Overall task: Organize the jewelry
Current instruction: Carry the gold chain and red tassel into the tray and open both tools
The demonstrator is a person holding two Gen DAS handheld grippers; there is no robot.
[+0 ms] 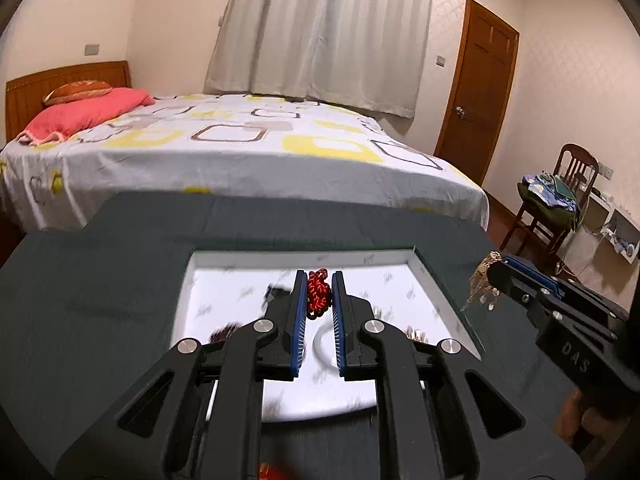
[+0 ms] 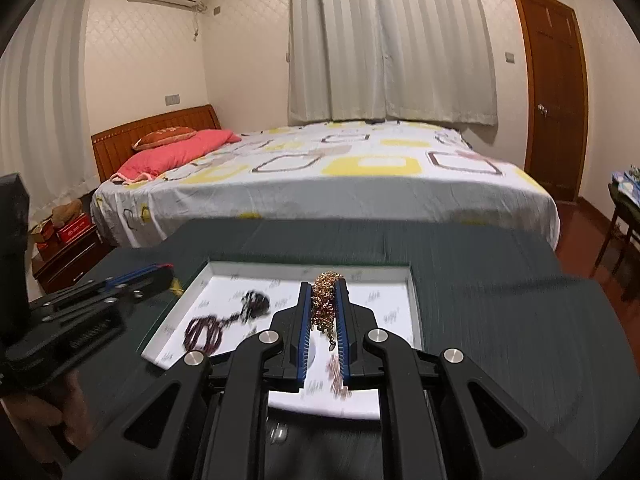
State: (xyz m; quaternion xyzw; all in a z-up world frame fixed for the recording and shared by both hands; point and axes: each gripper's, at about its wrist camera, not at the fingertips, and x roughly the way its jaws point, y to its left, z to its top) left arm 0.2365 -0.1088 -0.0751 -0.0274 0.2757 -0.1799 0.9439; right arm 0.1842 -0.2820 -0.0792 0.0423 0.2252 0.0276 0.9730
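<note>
1. While both tongs are raised over the white tray [image 2: 412, 280], each one carries a piece of jewelry: the left gripper [image 1: 319, 294] is clenched on a red braided cord [image 1: 318, 291], and the right gripper [image 2: 324, 300] is clenched on a gold chain [image 2: 326, 300], bunched between its blue pads with a short end hanging down.
2. Both pieces are off the tray floor, above its middle part as far as I can judge. In the left view the gold chain [image 1: 482, 284] hangs just past the right edge of the tray [image 1: 424, 264].
3. On the tray floor lies a dark beaded necklace [image 2: 224, 322], toward the left edge. A pale ring [image 1: 322, 350] and some small blurred pieces lie near the front edge. I cannot tell what those small pieces are.
4. The tray rests on a dark green cloth [image 2: 480, 300] that covers the desk. Behind it stand a bed [image 2: 320, 176] and a curtain [image 2: 388, 40].
5. I think the step in hand is to carry each piece to its own free place. To do it well, bring each piece low over a bare part of the tray, well apart from the dark necklace, before the jaws are loosened.
6. The chain should touch down first with its hanging end, so it does not fall in a knot. Keep the two tongs apart, so cord and chain do not tangle.
</note>
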